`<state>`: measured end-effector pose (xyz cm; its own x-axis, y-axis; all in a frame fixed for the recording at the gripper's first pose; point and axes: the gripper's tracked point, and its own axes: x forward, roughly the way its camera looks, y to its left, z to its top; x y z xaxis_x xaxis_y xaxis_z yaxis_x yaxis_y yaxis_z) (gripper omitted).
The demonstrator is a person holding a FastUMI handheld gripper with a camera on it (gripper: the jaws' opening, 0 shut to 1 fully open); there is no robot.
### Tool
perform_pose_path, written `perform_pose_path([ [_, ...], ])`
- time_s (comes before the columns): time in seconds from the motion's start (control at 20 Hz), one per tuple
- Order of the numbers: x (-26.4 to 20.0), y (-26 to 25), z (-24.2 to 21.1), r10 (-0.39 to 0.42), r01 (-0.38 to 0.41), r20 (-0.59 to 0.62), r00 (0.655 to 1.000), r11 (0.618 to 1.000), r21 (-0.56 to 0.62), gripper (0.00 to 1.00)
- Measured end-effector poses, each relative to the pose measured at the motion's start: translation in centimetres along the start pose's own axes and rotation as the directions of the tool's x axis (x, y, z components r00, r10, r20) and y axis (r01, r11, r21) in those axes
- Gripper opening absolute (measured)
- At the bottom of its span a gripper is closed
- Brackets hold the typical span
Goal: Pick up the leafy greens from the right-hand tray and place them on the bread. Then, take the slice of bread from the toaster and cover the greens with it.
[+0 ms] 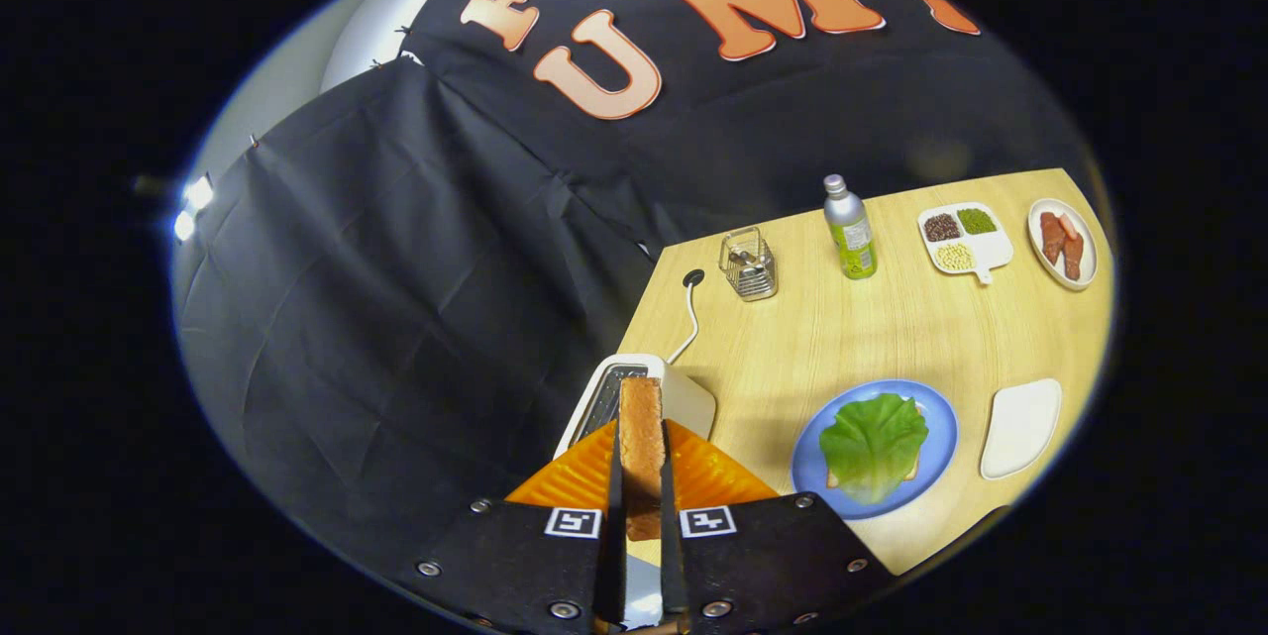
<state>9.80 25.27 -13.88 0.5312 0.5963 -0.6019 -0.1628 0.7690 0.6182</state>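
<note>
gripper view:
tongs [642, 476]: clamped on the bread slice [642, 437], edge-on above the toaster [684, 395]
greens [873, 444]: on the bread on the blue plate [941, 442]
risk: thin edge grip, slice may twist or slip

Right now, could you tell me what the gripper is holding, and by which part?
The gripper holds the bread slice by its two broad faces, near its lower end, above the toaster.
</note>
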Motion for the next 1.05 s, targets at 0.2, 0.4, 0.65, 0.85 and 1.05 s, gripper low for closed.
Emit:
perform_pose_path([
  [0.2, -1.2, -2.5, 0.1, 0.063, -0.065, 0.034, 0.997, 0.996, 0.067, 0.15],
  [0.4, -1.4, -5.3, -0.4, 0.099, -0.107, 0.063, 0.993, 0.986, 0.126, 0.14],
  [0.65, -0.6, -8.9, -1.7, 0.131, -0.143, 0.068, 0.989, 0.966, 0.215, 0.15],
  [0.85, 0.2, -11.7, -2.8, 0.132, -0.144, 0.062, 0.989, 0.954, 0.261, 0.14],
  [1.05, 1.4, -15.0, -4.3, 0.089, -0.101, 0.054, 0.995, 0.95, 0.296, 0.15],
])
